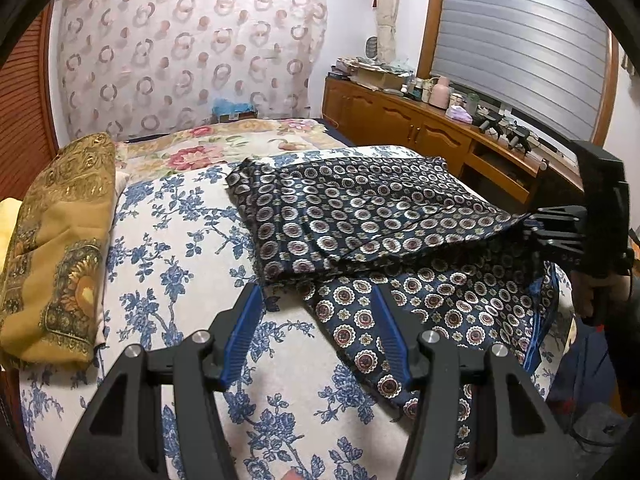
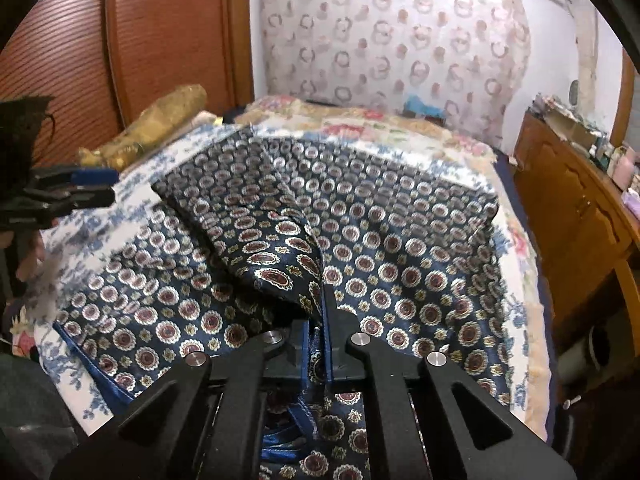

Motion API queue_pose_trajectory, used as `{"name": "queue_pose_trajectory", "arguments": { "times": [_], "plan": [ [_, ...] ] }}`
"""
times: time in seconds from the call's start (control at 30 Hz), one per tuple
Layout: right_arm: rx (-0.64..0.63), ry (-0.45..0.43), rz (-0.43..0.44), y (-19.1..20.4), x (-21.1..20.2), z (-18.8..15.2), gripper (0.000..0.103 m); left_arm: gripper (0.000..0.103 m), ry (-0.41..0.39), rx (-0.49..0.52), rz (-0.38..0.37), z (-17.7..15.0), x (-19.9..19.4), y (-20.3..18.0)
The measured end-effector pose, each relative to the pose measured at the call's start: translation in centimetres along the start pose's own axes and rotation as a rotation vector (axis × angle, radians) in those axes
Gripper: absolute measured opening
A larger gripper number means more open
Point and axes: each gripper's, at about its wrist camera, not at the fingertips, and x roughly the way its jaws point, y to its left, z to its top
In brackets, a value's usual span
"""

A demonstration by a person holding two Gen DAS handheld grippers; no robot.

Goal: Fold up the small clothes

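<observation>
Soft even indoor light, strong fisheye bending, black corners, right view motion-blurred

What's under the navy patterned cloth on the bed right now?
The navy patterned cloth lies on the blue floral bedsheet; its own lower layer shows beneath the fold. Anything beneath that is covered.

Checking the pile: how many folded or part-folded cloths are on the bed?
2: navy medallion cloth mid-bed, one edge pinched by the right gripper; folded mustard cloth at the left edge. More could be hidden.
</observation>
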Motion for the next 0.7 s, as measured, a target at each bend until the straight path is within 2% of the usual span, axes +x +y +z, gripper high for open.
{"name": "queue_pose_trajectory", "arguments": {
  "times": [0.2, 0.33, 0.53, 0.7],
  "plan": [
    [0.037, -0.047, -0.021, -0.9, -2.3, -0.3, 0.002, 0.056, -0.003, -0.002, -0.001, -0.1, 0.0, 0.0],
    [0.048, -0.046, -0.07, -1.7, -3.6, -1.4, 0.002, 0.056, -0.005, 0.002, -0.004, -0.2, 0.0, -0.2],
    [0.081, -0.005, -0.144, -3.9, -4.3, -3.4, 0.002, 0.056, -0.008, 0.009, -0.014, -0.2, 0.0, -0.9],
    [0.101, 0.056, -0.164, -4.6, -3.3, -4.9, 0.002, 0.056, -0.01, 0.022, -0.021, -0.1, 0.0, -1.6]
  ]
}}
